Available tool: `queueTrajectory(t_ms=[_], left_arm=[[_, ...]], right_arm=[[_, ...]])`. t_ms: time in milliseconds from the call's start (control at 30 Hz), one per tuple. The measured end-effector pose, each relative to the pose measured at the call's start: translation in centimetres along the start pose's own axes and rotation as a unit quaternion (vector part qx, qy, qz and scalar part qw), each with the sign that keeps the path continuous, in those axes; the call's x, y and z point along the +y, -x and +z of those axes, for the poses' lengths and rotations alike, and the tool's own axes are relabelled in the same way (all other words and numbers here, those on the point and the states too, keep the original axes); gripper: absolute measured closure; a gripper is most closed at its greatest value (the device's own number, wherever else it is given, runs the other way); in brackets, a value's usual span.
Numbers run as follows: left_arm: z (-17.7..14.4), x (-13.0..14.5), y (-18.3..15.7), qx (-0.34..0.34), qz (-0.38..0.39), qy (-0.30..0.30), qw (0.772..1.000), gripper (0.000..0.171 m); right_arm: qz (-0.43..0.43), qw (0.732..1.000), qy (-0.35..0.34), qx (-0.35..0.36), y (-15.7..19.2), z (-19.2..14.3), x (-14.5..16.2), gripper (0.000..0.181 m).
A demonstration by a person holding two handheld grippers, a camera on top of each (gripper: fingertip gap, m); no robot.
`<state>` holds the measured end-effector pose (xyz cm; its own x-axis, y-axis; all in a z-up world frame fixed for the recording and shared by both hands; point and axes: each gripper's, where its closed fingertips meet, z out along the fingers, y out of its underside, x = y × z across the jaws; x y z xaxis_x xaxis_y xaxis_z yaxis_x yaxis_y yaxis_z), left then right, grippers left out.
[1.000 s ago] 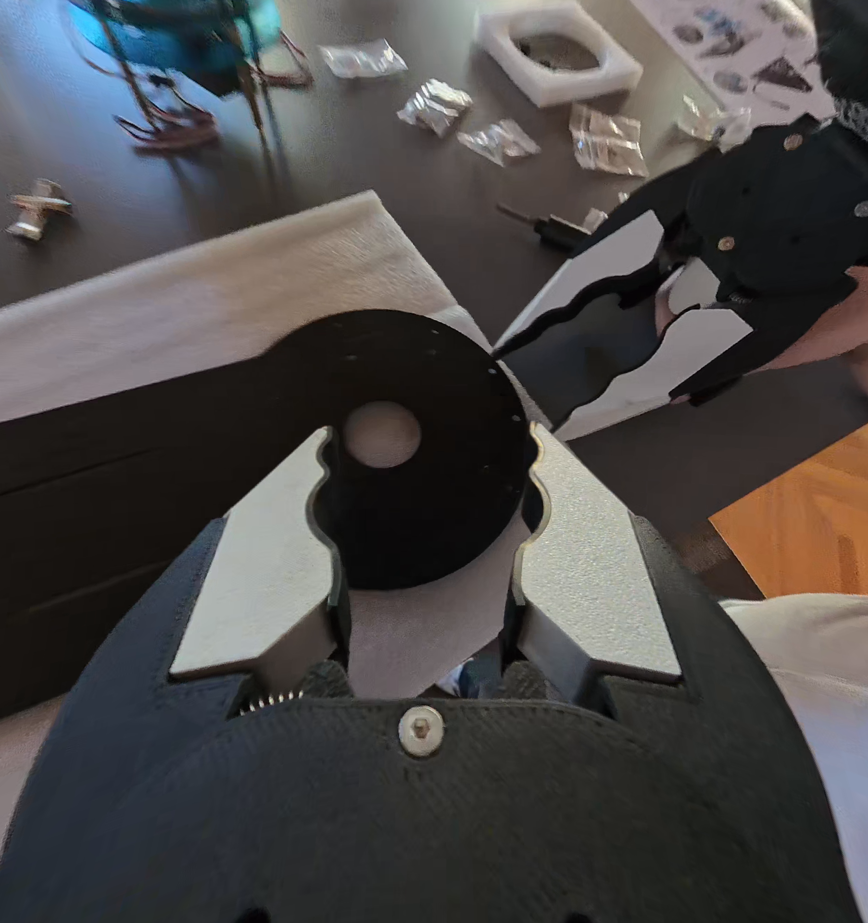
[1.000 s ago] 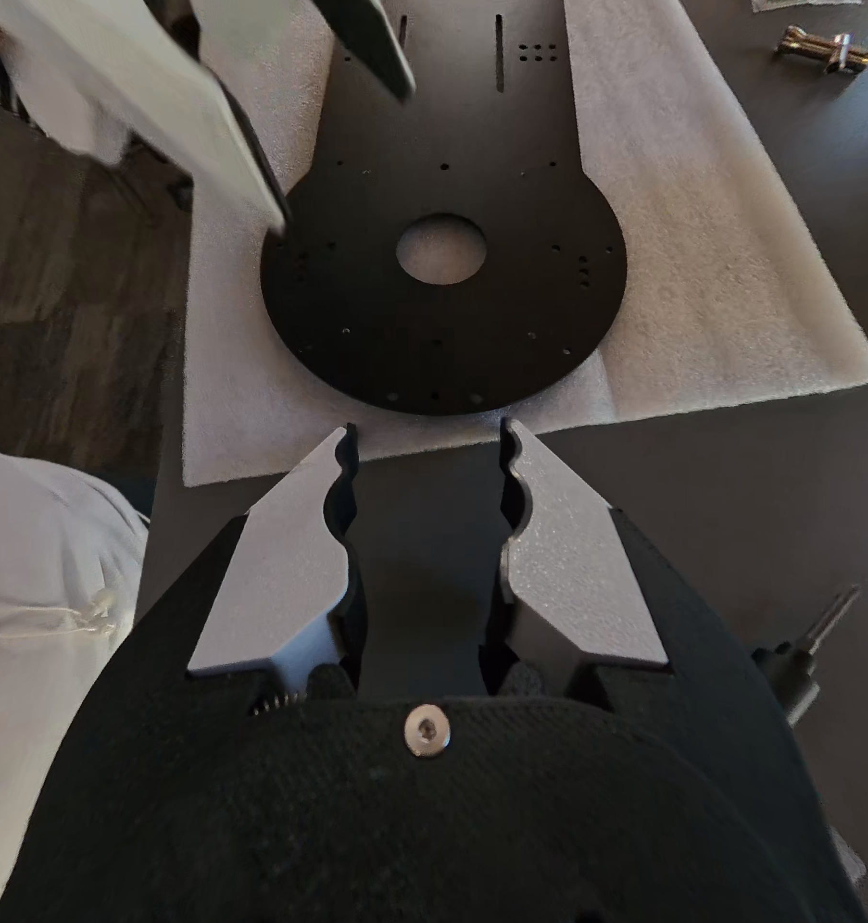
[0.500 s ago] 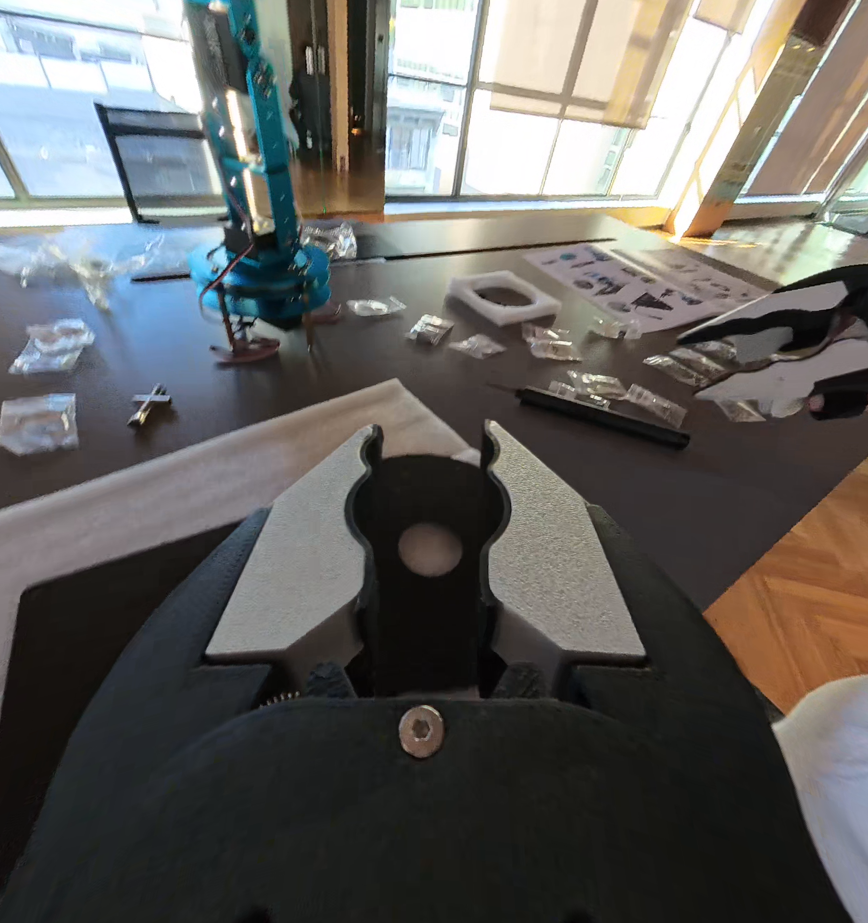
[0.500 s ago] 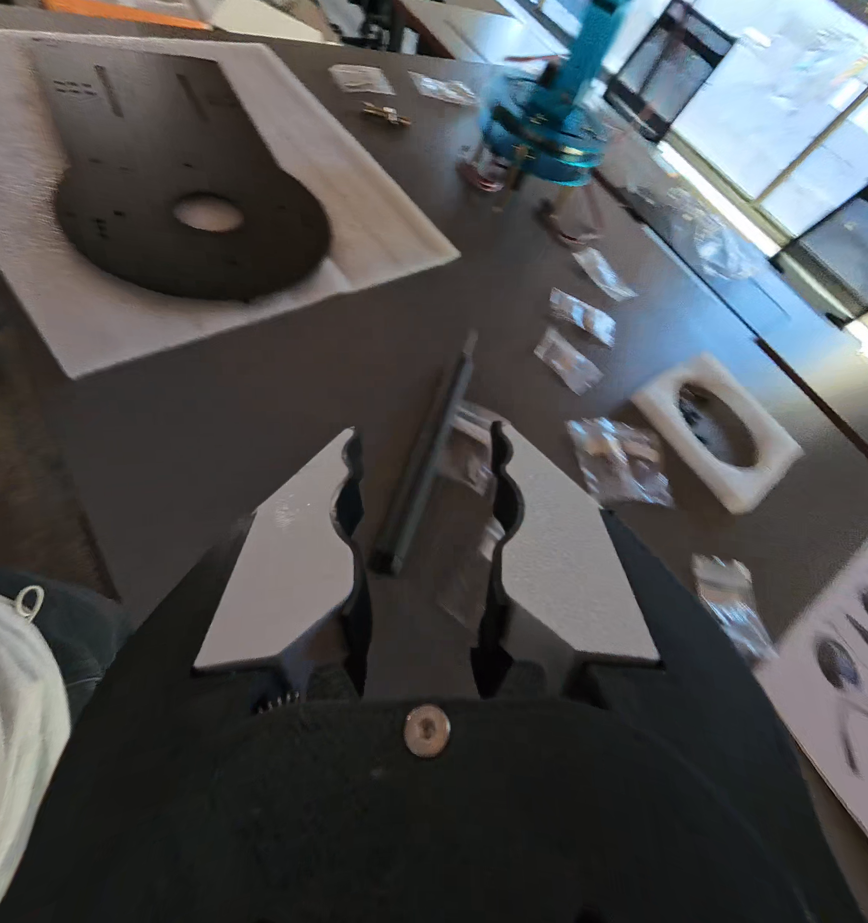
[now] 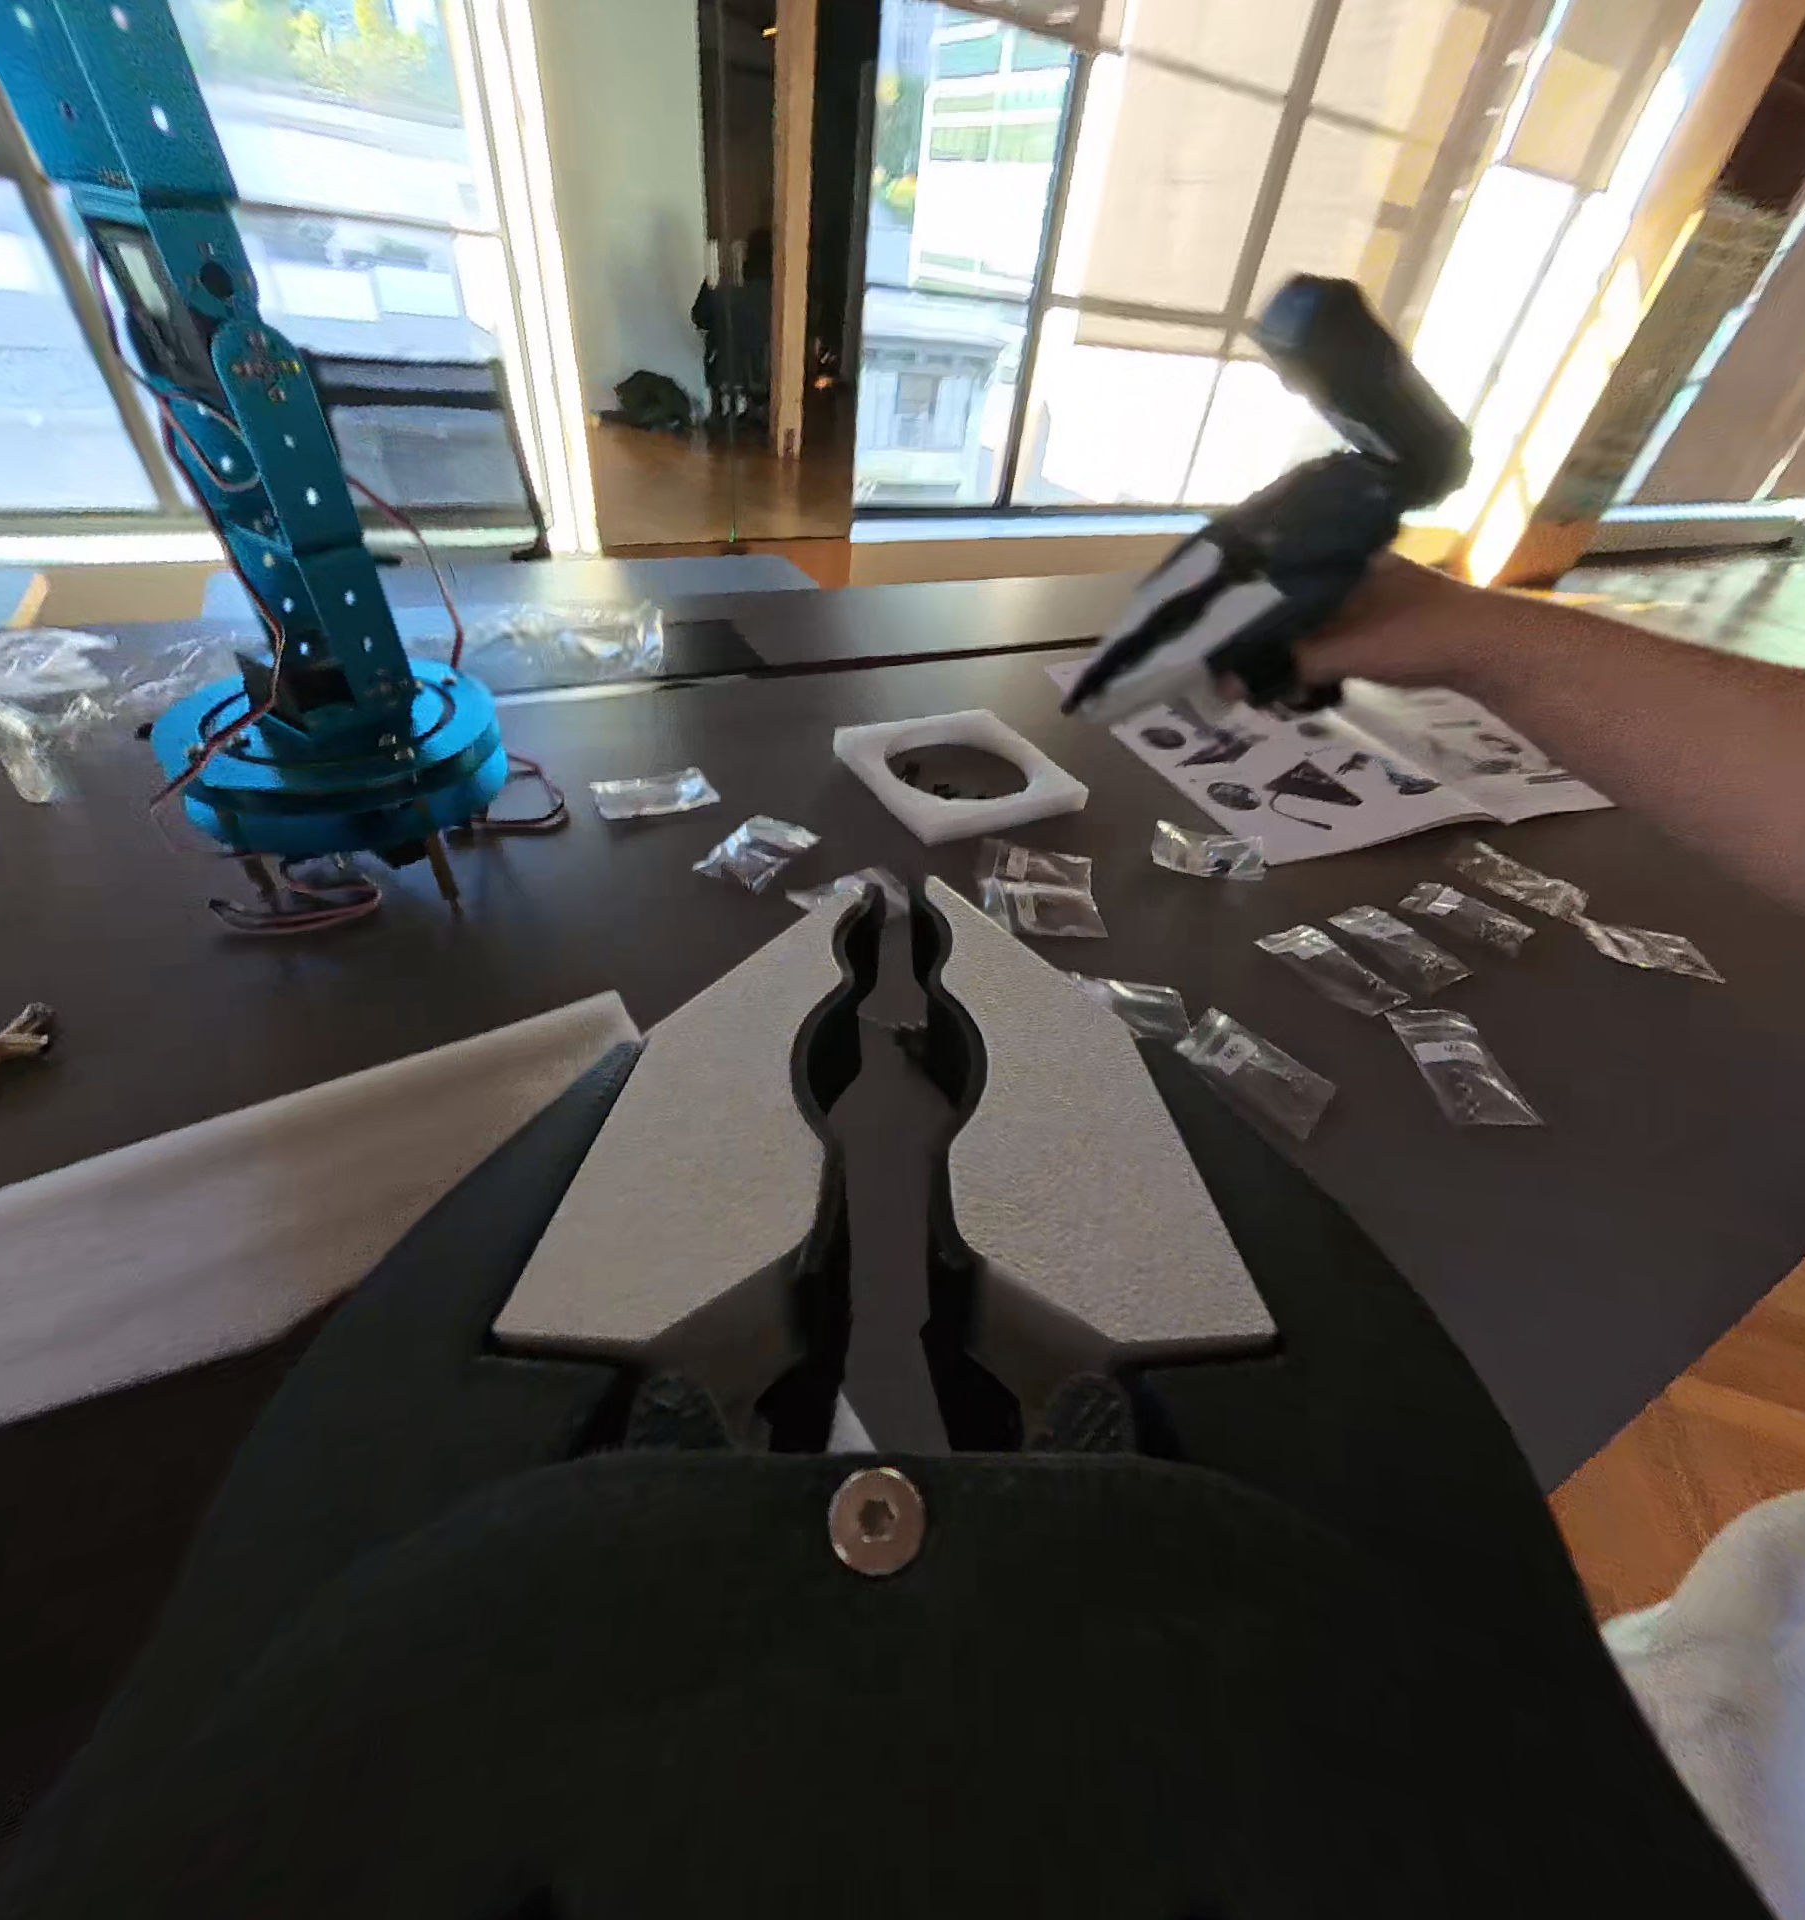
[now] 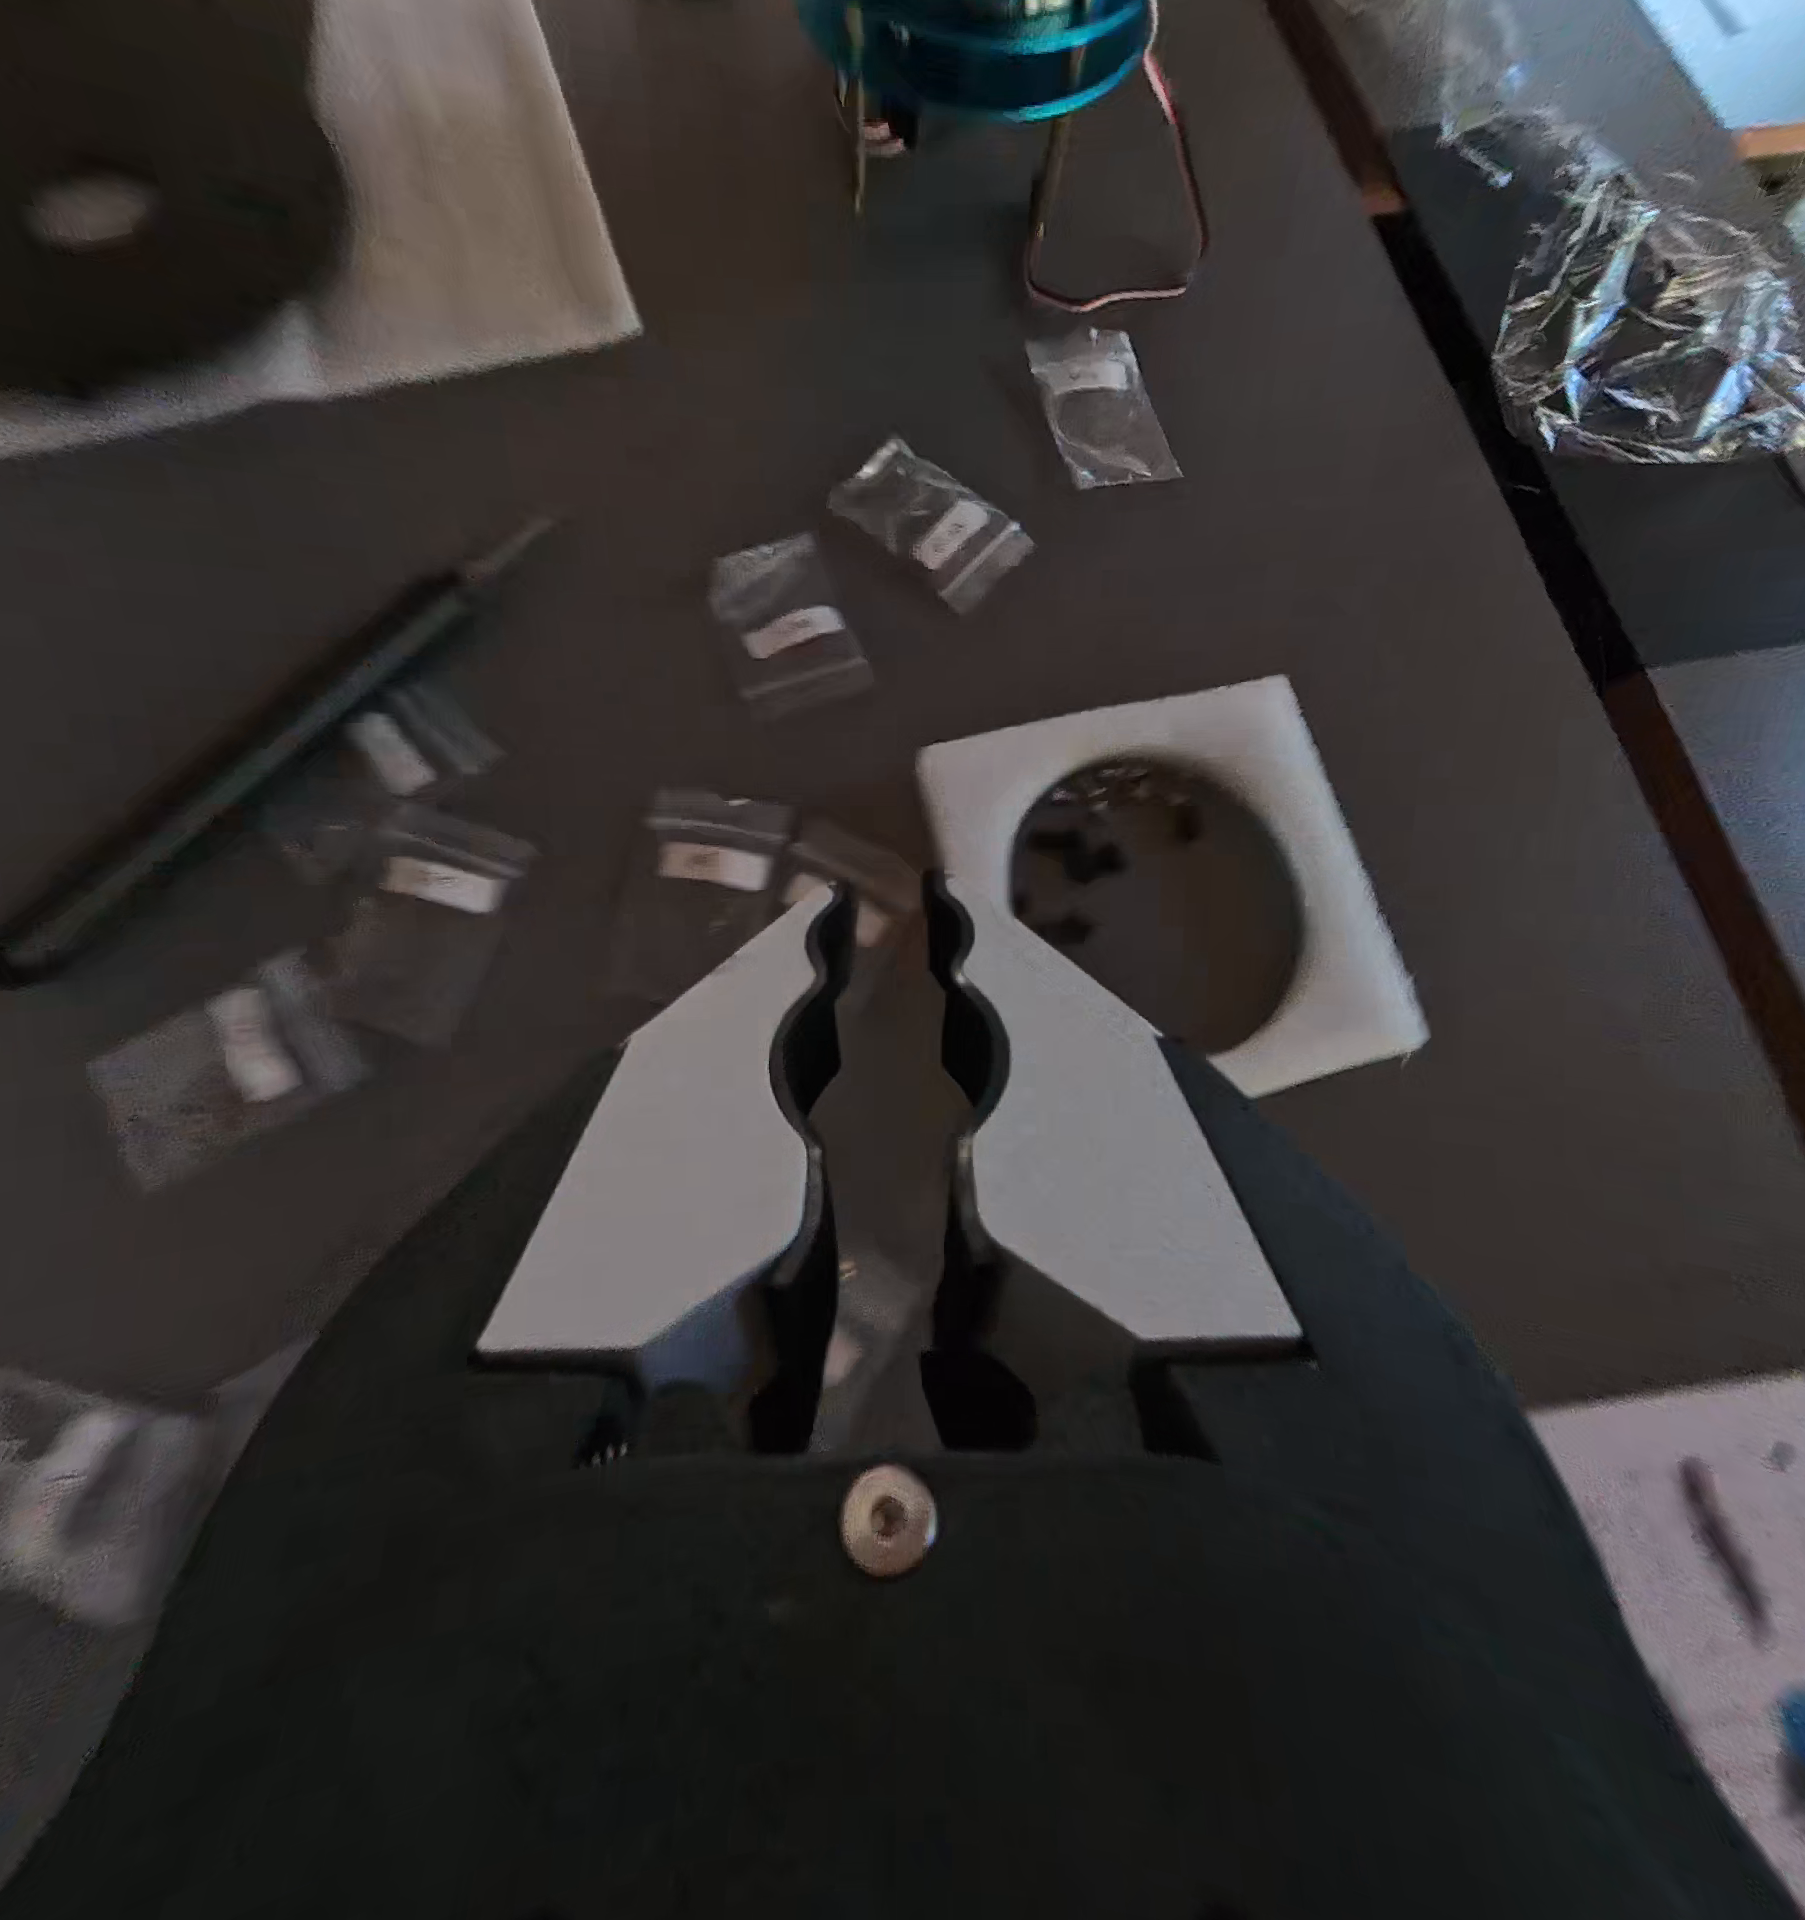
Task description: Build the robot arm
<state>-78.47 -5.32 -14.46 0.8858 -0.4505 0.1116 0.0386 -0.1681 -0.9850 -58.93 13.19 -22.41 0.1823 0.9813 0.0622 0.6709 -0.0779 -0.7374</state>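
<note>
Moved: we see our left gripper (image 5: 896,906) narrowed since before, lifted off the black plate (image 6: 98,239).
Left jaws: nearly pressed together, empty.
Right gripper (image 6: 882,902): jaws nearly together, empty, above small bags (image 6: 789,629) beside the foam square (image 6: 1282,748) on the desk (image 6: 1397,1195).

Looks like an office or maker space turned assembly bench. My dark table (image 5: 1500,1195) carries a half-built blue robot arm (image 5: 295,644) at ten o'clock, small parts bags (image 5: 1397,956) at two, an open instruction sheet (image 5: 1397,769) beyond. Tall windows (image 5: 1137,312) at twelve; wood floor (image 5: 1729,1382) at four.
</note>
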Motion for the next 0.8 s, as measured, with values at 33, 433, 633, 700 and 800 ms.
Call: queueTrajectory(t_ms=[33,433,633,700,800], left_arm=[[-0.1,0.2,-0.6,-0.014,-0.001,0.014,1.0,0.166],[-6.5,2.9,-3.5,-0.18,0.011,0.129,0.975,0.162],[-6.8,2.6,-4.1,-0.2,0.008,0.127,0.971,0.162],[-6.7,2.8,-4.3,-0.202,0.012,0.136,0.97,0.162],[-6.8,3.1,-4.3,-0.207,0.018,0.146,0.967,0.162]], right_arm=[[-0.015,1.0,0.021,-0.01,-2.0,1.7,0.0,0.168],[-0.166,0.976,0.117,-0.082,-8.2,9.0,1.4,0.17],[-0.158,0.972,0.135,-0.108,-8.2,9.7,1.9,0.17],[-0.156,0.97,0.146,-0.113,-8.3,9.7,2.4,0.171],[-0.134,0.971,0.152,-0.124,-8.3,9.7,2.6,0.179]])
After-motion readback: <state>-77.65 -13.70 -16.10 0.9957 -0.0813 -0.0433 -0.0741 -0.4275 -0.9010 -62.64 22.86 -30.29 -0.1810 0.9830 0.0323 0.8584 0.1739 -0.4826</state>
